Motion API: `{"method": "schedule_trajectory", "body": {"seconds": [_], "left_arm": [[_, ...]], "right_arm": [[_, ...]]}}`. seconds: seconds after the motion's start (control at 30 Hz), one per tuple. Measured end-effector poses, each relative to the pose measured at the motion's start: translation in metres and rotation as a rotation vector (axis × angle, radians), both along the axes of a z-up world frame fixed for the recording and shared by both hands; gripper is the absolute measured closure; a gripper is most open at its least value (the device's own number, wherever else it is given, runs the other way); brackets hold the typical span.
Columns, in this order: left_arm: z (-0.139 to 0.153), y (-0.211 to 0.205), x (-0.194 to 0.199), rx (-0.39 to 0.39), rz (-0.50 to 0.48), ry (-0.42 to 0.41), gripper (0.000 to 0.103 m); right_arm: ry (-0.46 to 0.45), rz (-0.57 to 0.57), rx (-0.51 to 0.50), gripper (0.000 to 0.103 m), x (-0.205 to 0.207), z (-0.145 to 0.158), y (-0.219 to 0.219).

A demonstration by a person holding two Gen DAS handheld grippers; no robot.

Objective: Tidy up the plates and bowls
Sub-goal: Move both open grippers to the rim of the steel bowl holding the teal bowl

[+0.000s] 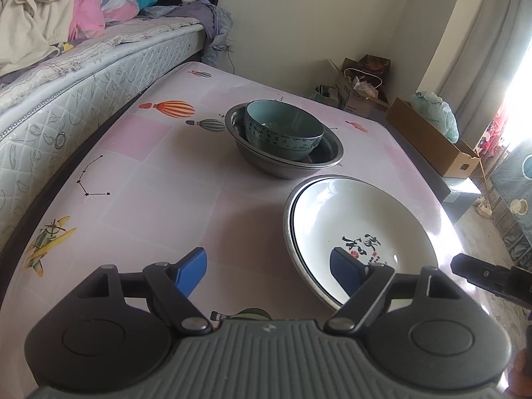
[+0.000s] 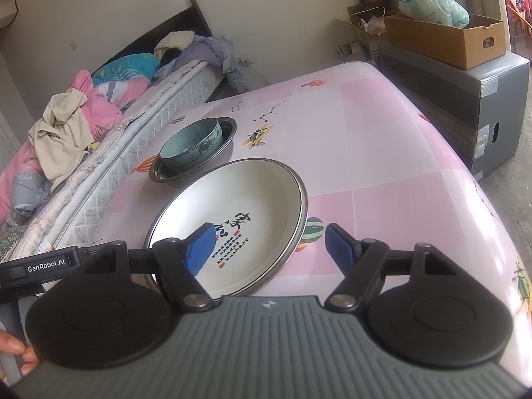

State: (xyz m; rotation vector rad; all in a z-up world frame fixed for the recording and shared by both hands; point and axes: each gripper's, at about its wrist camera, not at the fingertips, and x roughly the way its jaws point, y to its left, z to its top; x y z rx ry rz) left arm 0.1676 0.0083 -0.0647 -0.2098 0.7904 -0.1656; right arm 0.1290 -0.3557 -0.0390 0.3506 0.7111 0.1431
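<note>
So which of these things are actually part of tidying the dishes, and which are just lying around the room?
Part of the job: white plate on a metal plate; teal bowl in a steel basin.

Just lying about: bedding, cardboard box, plastic bag.

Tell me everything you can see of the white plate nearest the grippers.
The white plate is round, shallow and glossy, ceramic by its look, with a thin dark line around the rim and black brush characters plus small red marks inside. It is empty and lies level on a metal plate of about the same width, whose silver edge shows beneath it, on the pink table. One blue finger of each gripper hangs over its near edge; neither visibly presses it. The bowls stand apart behind it.
</note>
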Motion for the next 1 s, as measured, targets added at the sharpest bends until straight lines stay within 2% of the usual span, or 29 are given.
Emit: {"method": "schedule_trajectory", "body": {"seconds": [0.37,0.63,0.83,1.0], "left_arm": [[-0.003,0.004,0.005,0.008,0.021,0.016,0.021],[0.011,0.017,0.021,0.025,0.033,-0.024,0.021],[0.023,0.037,0.056,0.031,0.061,-0.052,0.021],[0.024,0.049,0.098,-0.004,0.061,-0.029,0.022]], "right_arm": [[0.003,0.013,-0.004,0.026,0.005,0.000,0.003],[-0.031,0.058,-0.024,0.026,0.019,0.015,0.007],[-0.082,0.131,-0.049,0.026,0.060,0.043,0.015],[-0.088,0.183,-0.072,0.026,0.112,0.053,0.024]]}}
